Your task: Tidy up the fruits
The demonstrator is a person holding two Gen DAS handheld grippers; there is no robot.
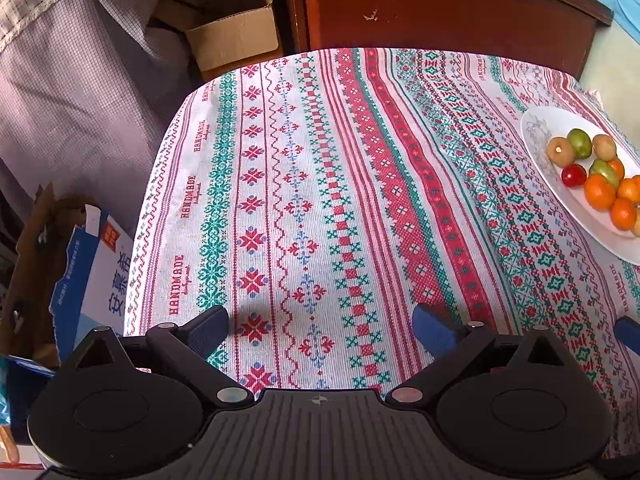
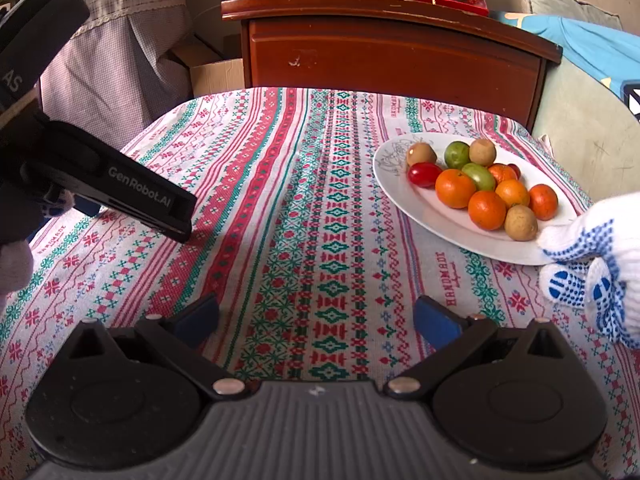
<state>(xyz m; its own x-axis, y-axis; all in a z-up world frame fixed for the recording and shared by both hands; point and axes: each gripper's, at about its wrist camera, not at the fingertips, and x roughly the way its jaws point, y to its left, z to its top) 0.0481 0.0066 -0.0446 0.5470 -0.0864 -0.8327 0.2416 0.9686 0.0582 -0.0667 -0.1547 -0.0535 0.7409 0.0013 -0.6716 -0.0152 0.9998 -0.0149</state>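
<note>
Both tongs, left and right, gaped empty over the counter while the fruits crowded a plate near its right edge, liable to roll if nudged.

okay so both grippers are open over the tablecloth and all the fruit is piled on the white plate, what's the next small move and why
Probably ease the right gripper forward and right toward the white plate, aiming at the red tomato near its edge. Both grippers are open and empty, the left gripper faces bare tablecloth, and a gloved hand rests at the plate's near rim.
</note>
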